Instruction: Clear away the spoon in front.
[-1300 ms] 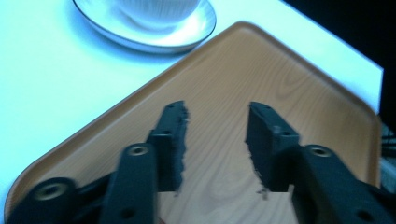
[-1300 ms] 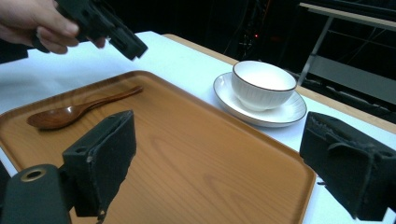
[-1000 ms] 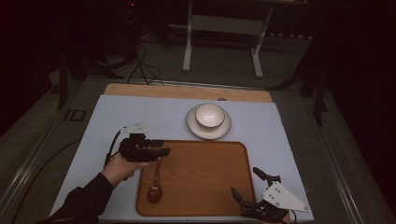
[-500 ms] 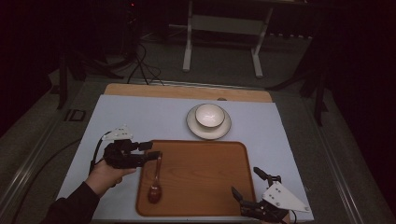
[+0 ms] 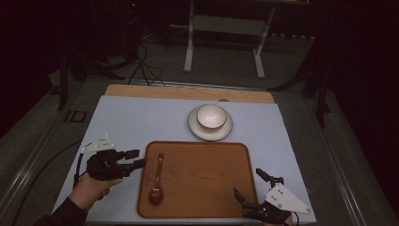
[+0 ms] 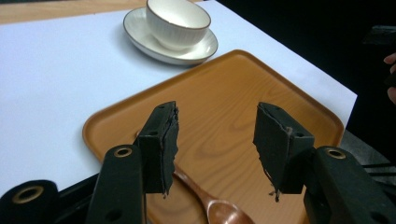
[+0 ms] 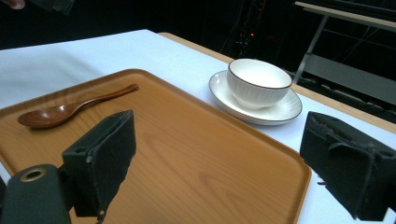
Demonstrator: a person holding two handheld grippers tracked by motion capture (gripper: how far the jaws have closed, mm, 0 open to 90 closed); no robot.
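A brown wooden spoon (image 5: pixel 156 181) lies on the left part of the wooden tray (image 5: pixel 207 188), bowl end toward the near edge. My left gripper (image 5: pixel 135 158) stands open just left of the tray's edge, level with the spoon's handle and pointing at it. In the left gripper view its jaws are apart with nothing between them, and the spoon (image 6: pixel 219 211) lies below them on the tray (image 6: pixel 224 102). My right gripper (image 5: pixel 247 182) rests open at the tray's near right corner. The right gripper view has the spoon (image 7: pixel 70 109) far off to the left.
A white bowl (image 5: pixel 211 116) sits in a white saucer (image 5: pixel 226 131) just beyond the tray, on the pale blue table cover (image 5: pixel 141 122). A wooden strip (image 5: pixel 188 92) edges the far side. A metal stand (image 5: pixel 221 28) is on the floor behind.
My left gripper has drawn back to the left and toward the near side, off the tray. The spoon stays lying where it was. The right gripper has not moved.
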